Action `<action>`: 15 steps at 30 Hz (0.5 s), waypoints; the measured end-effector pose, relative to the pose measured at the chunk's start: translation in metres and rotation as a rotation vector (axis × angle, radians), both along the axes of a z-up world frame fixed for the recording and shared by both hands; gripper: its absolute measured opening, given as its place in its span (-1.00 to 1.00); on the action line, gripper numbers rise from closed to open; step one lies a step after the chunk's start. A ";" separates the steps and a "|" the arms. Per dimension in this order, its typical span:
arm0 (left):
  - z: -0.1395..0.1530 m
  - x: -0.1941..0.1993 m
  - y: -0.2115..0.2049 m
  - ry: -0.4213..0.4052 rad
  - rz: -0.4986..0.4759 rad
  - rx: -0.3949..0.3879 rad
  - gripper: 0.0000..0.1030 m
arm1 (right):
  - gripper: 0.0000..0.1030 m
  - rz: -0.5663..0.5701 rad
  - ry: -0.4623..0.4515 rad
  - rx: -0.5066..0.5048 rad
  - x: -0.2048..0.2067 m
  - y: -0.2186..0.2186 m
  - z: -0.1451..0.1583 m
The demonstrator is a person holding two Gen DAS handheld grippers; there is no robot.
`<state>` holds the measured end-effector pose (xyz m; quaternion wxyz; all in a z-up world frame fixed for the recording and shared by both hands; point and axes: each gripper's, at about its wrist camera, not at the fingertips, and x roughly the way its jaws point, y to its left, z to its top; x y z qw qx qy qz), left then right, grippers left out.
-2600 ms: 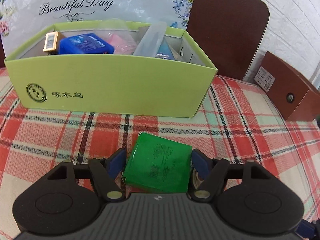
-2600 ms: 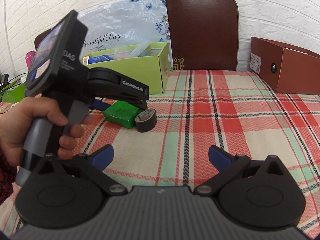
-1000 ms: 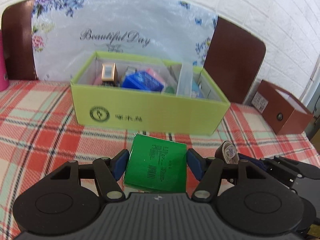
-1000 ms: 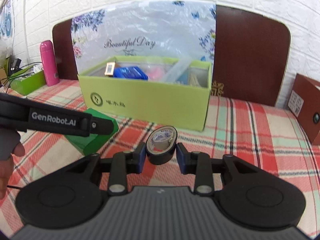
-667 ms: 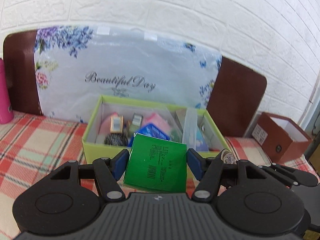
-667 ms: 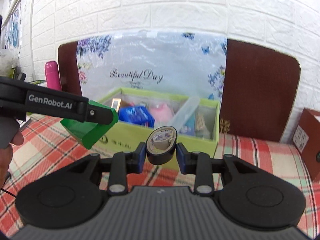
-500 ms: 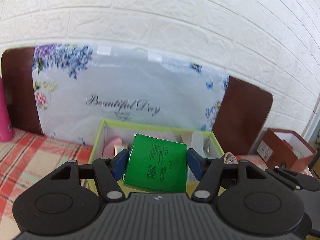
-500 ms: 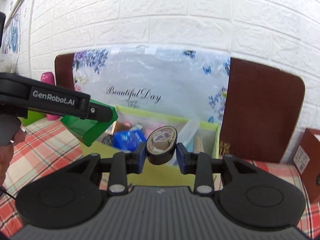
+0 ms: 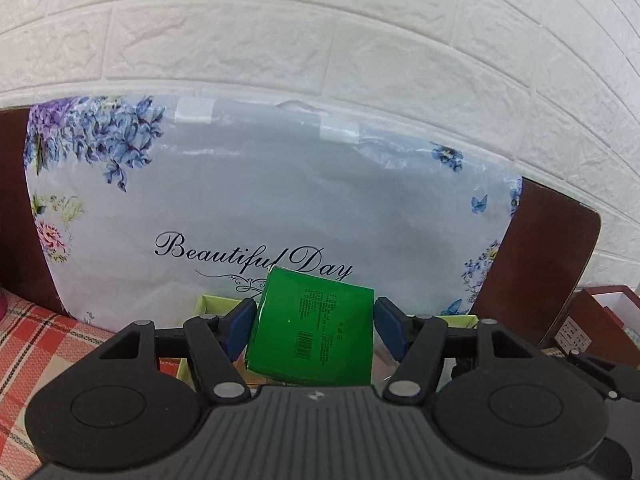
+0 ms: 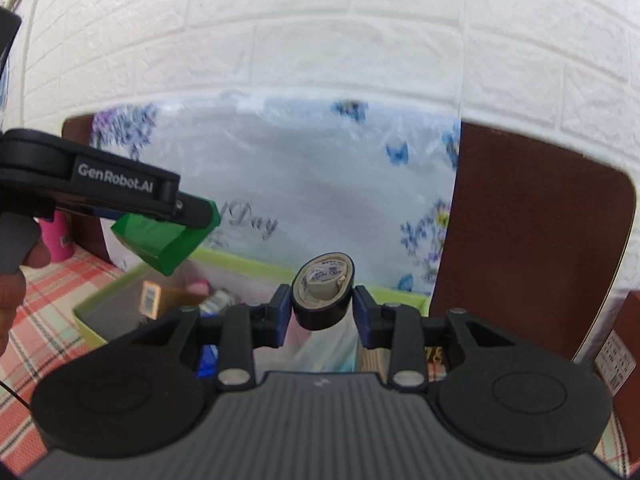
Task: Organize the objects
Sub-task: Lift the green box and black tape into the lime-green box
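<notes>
A green box [image 9: 312, 328] sits between the blue pads of my left gripper [image 9: 314, 316], whose jaws are opening; the pads still touch its sides. The right wrist view shows the same green box [image 10: 160, 246] under that gripper's black finger [image 10: 120, 184], hanging over the left end of the lime-green storage box [image 10: 240, 262]. My right gripper [image 10: 322, 308] holds a black tape roll [image 10: 324, 292] upright above the box's middle. Its jaws are opening too, with the roll still against the pads. Only the lime-green storage box's far rim [image 9: 216, 302] shows in the left wrist view.
Several small packs lie in the storage box, among them an orange-labelled one [image 10: 150, 300]. A floral "Beautiful Day" bag [image 9: 280, 200] leans on the brick wall behind, beside brown chair backs [image 10: 532, 240]. A pink bottle [image 10: 60, 240] stands left, a brown carton [image 9: 592, 328] right, on the plaid cloth [image 9: 32, 344].
Both grippers have risen and moved forward from the cloth to above the storage box, each carrying its object. The box has sunk low in both views.
</notes>
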<state>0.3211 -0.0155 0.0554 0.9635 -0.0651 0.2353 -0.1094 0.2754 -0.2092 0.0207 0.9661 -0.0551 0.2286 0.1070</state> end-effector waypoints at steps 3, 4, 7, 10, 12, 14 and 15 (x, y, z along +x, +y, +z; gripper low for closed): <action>-0.020 0.009 0.004 0.058 0.037 0.003 0.60 | 0.63 -0.023 -0.002 -0.046 -0.005 0.000 -0.019; -0.024 0.008 0.005 0.070 0.044 -0.006 0.60 | 0.65 -0.021 -0.019 -0.055 -0.010 -0.001 -0.023; -0.032 0.000 0.011 0.077 0.058 -0.041 0.60 | 0.79 -0.024 -0.026 -0.064 -0.021 -0.001 -0.033; -0.031 -0.009 0.010 0.069 0.072 -0.030 0.60 | 0.89 -0.047 -0.029 -0.023 -0.025 -0.005 -0.035; -0.027 -0.015 0.007 0.065 0.076 -0.029 0.60 | 0.99 -0.051 -0.016 -0.003 -0.026 -0.007 -0.032; -0.022 -0.022 0.004 0.061 0.084 -0.030 0.60 | 0.99 -0.047 -0.014 -0.004 -0.029 -0.006 -0.028; -0.020 -0.026 0.004 0.058 0.087 -0.029 0.61 | 1.00 -0.046 -0.019 -0.007 -0.032 -0.005 -0.025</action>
